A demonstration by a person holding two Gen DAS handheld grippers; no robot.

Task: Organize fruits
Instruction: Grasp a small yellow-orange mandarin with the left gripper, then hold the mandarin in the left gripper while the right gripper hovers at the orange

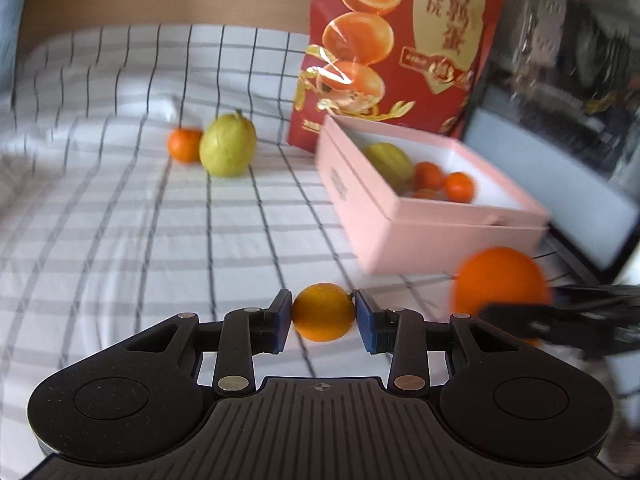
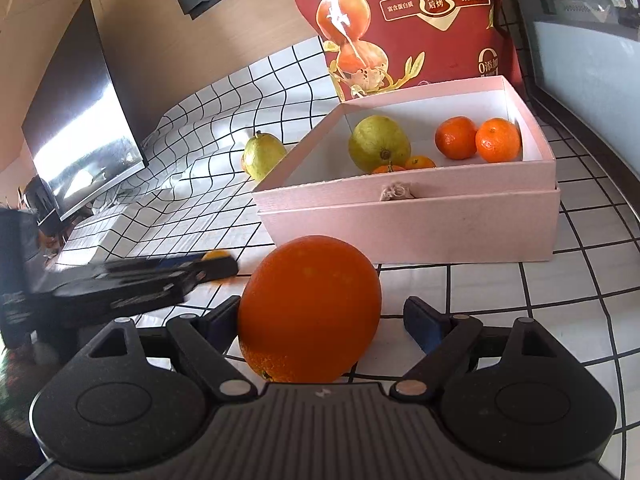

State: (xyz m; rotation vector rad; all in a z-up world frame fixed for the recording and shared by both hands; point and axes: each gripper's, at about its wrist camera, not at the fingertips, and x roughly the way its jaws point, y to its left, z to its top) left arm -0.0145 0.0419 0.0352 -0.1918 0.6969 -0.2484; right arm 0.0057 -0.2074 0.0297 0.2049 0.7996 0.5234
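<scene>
My left gripper (image 1: 323, 316) is shut on a small yellow-orange citrus (image 1: 323, 322), its blue pads pressing both sides just above the checked cloth. My right gripper (image 2: 328, 320) is open around a large orange (image 2: 310, 308) that rests on the cloth. The left finger touches the orange and the right finger stands clear. Behind it is an open pink box (image 2: 400, 232) holding a green guava (image 2: 378, 142), two tangerines (image 2: 456, 138) and smaller citrus. Further back on the cloth, a second green guava (image 1: 227, 146) lies beside a tangerine (image 1: 185, 144).
A tall red snack bag (image 1: 400, 40) stands right behind the box. A dark monitor (image 2: 80, 120) leans at the far left of the right wrist view. The rumpled black-and-white checked cloth (image 1: 120, 220) covers the surface between the loose fruit and the grippers.
</scene>
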